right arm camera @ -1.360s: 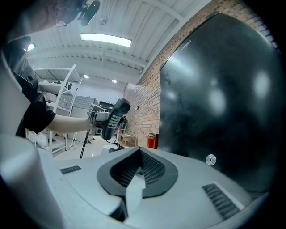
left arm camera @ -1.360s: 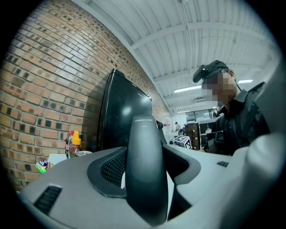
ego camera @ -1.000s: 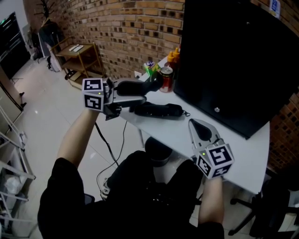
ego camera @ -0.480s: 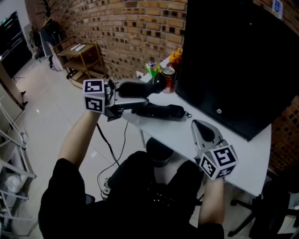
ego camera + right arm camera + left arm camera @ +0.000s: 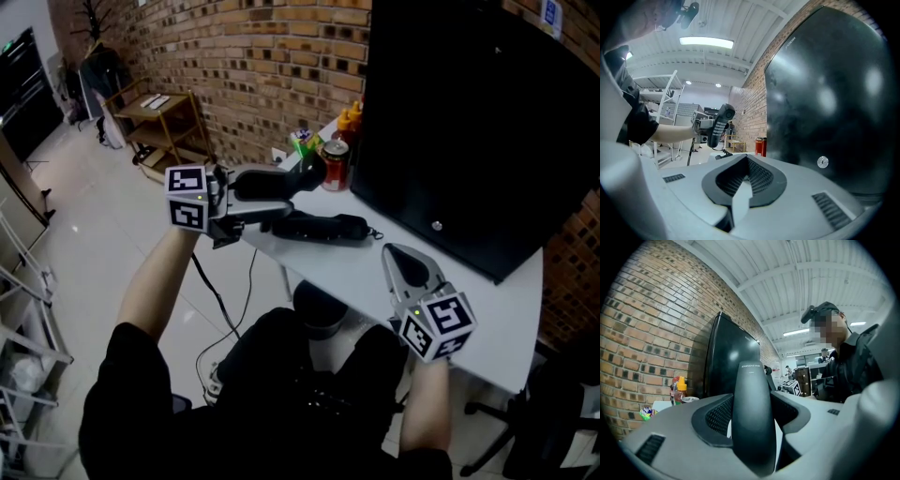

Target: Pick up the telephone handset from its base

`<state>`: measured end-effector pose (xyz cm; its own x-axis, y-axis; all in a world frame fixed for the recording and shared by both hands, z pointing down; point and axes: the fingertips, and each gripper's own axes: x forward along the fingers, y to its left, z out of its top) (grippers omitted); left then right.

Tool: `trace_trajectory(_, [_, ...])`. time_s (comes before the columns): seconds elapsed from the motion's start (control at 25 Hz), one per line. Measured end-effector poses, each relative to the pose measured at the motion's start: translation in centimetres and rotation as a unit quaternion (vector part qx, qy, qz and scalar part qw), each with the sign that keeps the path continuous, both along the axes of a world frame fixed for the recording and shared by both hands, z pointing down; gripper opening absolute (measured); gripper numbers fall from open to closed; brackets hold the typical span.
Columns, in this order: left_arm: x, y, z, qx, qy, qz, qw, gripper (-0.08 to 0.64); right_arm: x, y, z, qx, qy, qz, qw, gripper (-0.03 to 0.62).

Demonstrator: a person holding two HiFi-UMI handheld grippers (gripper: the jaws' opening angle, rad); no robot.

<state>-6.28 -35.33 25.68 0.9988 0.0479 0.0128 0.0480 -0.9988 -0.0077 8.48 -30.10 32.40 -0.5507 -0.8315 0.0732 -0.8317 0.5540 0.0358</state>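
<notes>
Head view places the right gripper (image 5: 397, 259) nearest the operator, over the near part of the table (image 5: 487, 319). Its fingers are closed together and hold nothing.

Further out, the black base (image 5: 323, 226) lies flat on the table with its cradle empty. The left gripper (image 5: 274, 200) hangs above and to the left of the base, pointing level. Its fingers stand wide apart and are clamped on the telephone handset (image 5: 281, 178), gripping it across its rounded body. The handset is in the air, clear of the base and not touching it.

Beyond the far end of the handset stand a red can (image 5: 335, 161) and orange-capped bottles (image 5: 349, 120), with a large black monitor (image 5: 469, 122) to their right.

Hazards, as judged from this position:
- The handset body is smooth and curved, so it may pivot or slide out of the fingers if the wrist rolls.
- A swing away from the operator may knock over the can.
- No cord can be made out. If one is fitted, further lifting may drag the base.
</notes>
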Motion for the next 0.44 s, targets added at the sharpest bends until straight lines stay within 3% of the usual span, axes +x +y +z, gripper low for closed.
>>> trace_trajectory(0.44, [-0.17, -0.19, 0.22, -0.003, 0.002, -0.001, 1.0, 0.256, 0.08, -0.32, -0.19, -0.002, -0.002, 0.0, 1.0, 0.008])
